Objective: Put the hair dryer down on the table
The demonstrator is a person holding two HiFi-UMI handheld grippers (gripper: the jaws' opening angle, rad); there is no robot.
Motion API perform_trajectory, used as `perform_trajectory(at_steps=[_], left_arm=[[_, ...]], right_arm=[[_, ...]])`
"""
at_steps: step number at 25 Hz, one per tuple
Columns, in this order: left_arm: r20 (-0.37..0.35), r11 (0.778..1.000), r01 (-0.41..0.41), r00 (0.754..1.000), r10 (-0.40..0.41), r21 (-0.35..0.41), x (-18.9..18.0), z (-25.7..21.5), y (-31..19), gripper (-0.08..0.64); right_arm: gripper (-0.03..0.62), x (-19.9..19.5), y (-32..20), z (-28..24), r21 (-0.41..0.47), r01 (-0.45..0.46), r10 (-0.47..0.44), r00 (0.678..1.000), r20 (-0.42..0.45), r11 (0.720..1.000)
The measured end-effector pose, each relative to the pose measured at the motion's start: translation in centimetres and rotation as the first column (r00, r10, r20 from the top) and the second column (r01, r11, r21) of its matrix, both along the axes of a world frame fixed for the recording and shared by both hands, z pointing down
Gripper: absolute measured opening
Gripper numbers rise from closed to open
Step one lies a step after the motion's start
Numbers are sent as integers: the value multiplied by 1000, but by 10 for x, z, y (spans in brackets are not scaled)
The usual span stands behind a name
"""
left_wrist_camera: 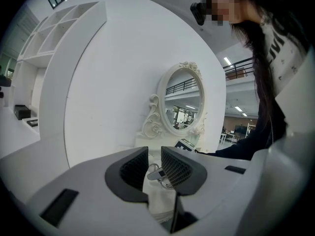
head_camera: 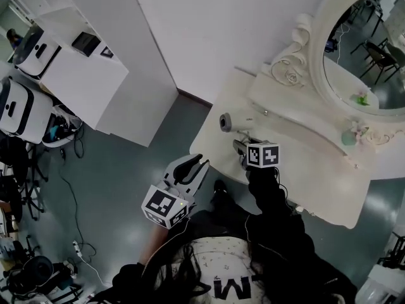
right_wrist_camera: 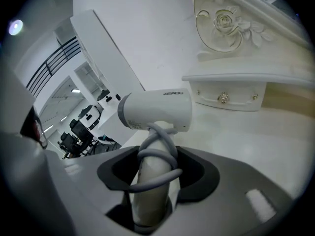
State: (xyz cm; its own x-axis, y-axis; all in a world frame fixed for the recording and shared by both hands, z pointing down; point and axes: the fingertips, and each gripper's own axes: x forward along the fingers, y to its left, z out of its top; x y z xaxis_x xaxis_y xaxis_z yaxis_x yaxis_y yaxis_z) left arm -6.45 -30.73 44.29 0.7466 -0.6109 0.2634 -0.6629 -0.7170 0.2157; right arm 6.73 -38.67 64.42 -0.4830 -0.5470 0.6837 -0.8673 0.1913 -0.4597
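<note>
A white hair dryer (head_camera: 225, 122) has its head over the left end of the white dressing table (head_camera: 304, 170). In the right gripper view the hair dryer (right_wrist_camera: 157, 109) points left, and its grey cord is wound round the handle. The handle runs down between the jaws of my right gripper (right_wrist_camera: 156, 168), which is shut on it. In the head view the right gripper (head_camera: 239, 144) reaches over the table's front edge. My left gripper (head_camera: 193, 163) hangs over the floor, left of the table. Its jaws (left_wrist_camera: 154, 161) stand slightly apart and hold nothing.
An oval mirror (head_camera: 361, 43) in a carved white frame stands at the back of the table, above a low drawer shelf (right_wrist_camera: 226, 97). A white wall panel and a shelf unit (head_camera: 69, 62) stand to the left. Cables and a power strip (head_camera: 76, 249) lie on the grey floor.
</note>
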Motion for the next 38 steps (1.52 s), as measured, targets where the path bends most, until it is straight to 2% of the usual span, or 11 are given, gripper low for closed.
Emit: perform_trajectory(at_steps=[16, 34, 38], left_arm=[[27, 998, 67, 997, -66, -19, -19, 7, -21, 81], [36, 997, 72, 997, -71, -22, -20, 7, -24, 81], [35, 996, 81, 996, -81, -20, -23, 7, -21, 81]], right_arm=[[227, 14, -43, 28, -58, -46, 42, 997, -69, 997], [229, 18, -61, 37, 3, -69, 69, 983, -169, 998], [232, 18, -61, 37, 18, -61, 63, 984, -166, 998]])
